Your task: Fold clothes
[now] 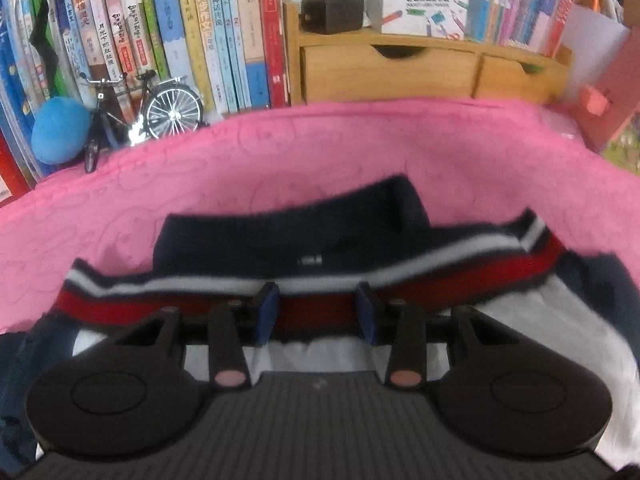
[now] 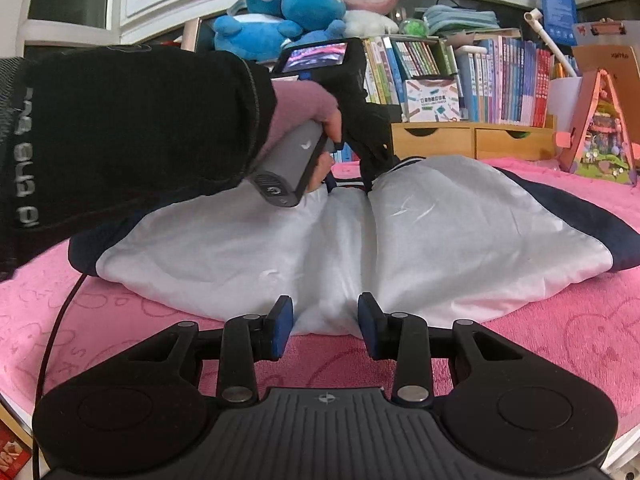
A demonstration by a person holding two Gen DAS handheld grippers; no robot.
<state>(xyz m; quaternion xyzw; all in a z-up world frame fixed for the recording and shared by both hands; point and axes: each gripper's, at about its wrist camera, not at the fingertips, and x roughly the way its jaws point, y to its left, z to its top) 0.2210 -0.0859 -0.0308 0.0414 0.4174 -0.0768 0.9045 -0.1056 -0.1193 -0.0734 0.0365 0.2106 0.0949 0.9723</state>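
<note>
1. The jacket point(image 2: 420, 232) lies spread, white lining up, on the pink blanket point(image 2: 560, 340).
2. Your left gripper point(image 1: 316, 312) straddles the red-striped hem band point(image 1: 460, 276); whether its pads pinch it, I cannot tell.
3. Your right gripper point(image 2: 325, 326) stands released at the jacket's near edge, holding nothing.

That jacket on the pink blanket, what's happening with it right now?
A person is folding a white and navy jacket spread on a pink blanket, with a handheld gripper in each hand. The left gripper is at the far edge, its fingers straddling the jacket's red striped band. The right gripper sits at the near edge with white fabric between its fingers. No fold is made yet.
</note>
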